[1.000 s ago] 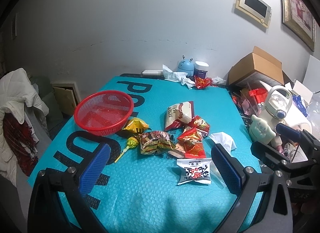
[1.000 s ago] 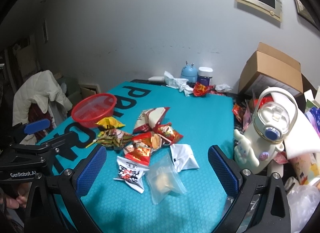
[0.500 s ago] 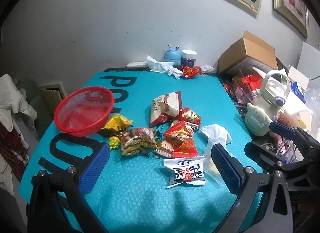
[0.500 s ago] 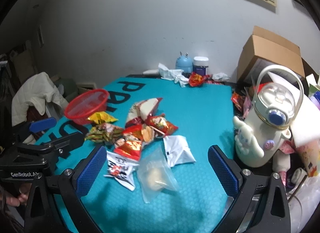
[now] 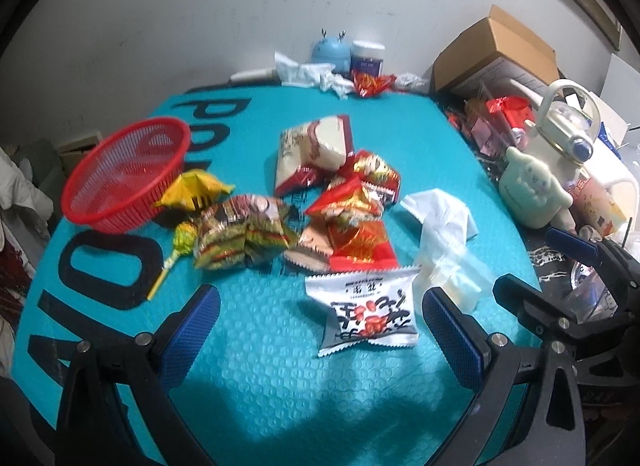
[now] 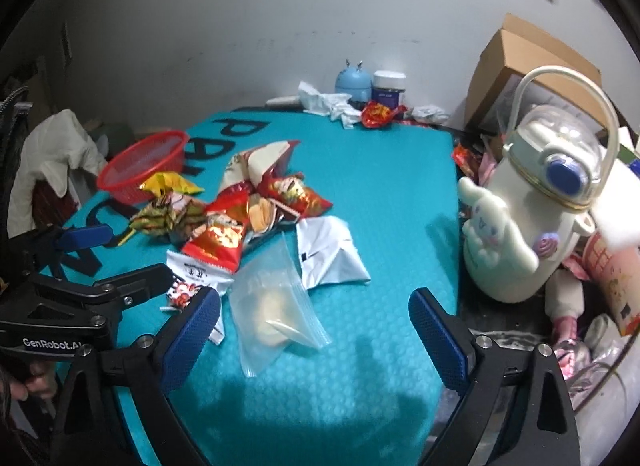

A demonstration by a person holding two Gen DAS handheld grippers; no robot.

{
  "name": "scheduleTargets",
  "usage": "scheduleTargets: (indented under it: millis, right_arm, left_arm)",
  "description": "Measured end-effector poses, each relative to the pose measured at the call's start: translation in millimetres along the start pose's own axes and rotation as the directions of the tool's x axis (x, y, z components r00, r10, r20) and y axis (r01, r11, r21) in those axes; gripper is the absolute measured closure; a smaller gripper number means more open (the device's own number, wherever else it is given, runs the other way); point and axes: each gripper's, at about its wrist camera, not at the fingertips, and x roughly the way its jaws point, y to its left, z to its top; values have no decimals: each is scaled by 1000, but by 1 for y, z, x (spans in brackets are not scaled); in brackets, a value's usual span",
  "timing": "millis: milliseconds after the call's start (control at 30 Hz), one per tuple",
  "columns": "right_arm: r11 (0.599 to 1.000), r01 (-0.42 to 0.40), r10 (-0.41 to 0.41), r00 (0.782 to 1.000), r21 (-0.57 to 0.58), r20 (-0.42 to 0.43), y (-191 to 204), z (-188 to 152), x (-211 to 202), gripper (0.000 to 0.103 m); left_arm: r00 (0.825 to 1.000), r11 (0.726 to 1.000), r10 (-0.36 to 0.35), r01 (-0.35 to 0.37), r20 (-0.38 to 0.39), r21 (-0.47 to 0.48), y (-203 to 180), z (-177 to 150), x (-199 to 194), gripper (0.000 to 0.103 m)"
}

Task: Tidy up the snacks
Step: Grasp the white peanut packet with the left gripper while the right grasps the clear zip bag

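Item: loose snacks on a teal bubble mat [image 5: 280,366], to be gathered into the red mesh basket [image 5: 124,173], which is set at the mat's far left edge and appears empty. Contents of the pile, in the mat's middle: a white packet with red and black print [image 5: 366,312] nearest the left gripper; a red foil packet [image 5: 360,242] just behind it and overlapping it; a green-and-gold packet [image 5: 240,234]; a lollipop [image 5: 176,254] lying just beside the basket; a yellow packet [image 5: 196,189] touching the basket's wall; a large cream-and-red bag [image 5: 316,149] farther back; a clear zip bag [image 6: 276,302] and a crumpled white wrapper [image 6: 332,254] on the right side. Left gripper [image 5: 320,330]: jaws released and wide, nothing held, the white packet lying between the pads but not pressed. Right gripper [image 6: 314,330]: jaws spread wide and just narrowed a little, nothing clamped — the clear zip bag lies between them, untouched. Step in hand, as judged: approach for a first pick. Handling notes: each packet is best taken by a sealed edge or a puffed middle, one at a time; the overlapped red packet should be cleared only after the white one is lifted. The zip bag is thin and slippery — a low, flat pinch is advised. The white kettle-shaped bottle [image 6: 536,201] stands close at the right and should be given room.
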Motion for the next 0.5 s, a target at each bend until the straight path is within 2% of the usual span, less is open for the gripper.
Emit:
scheduleTargets:
  millis: [367, 433, 500]
  right_arm:
    - [1000, -17, 18, 996, 2, -88, -2, -8, 34, 7]
    - [1000, -18, 18, 994, 4, -107, -3, -10, 40, 9]
    - [1000, -24, 24, 991, 3, -128, -4, -12, 46, 16]
  left_arm:
    - [997, 999, 34, -34, -73, 3, 9, -6, 24, 0]
    - [996, 999, 32, -32, -86, 0, 11, -7, 28, 0]
    - [995, 1000, 23, -23, -93, -7, 13, -8, 29, 0]
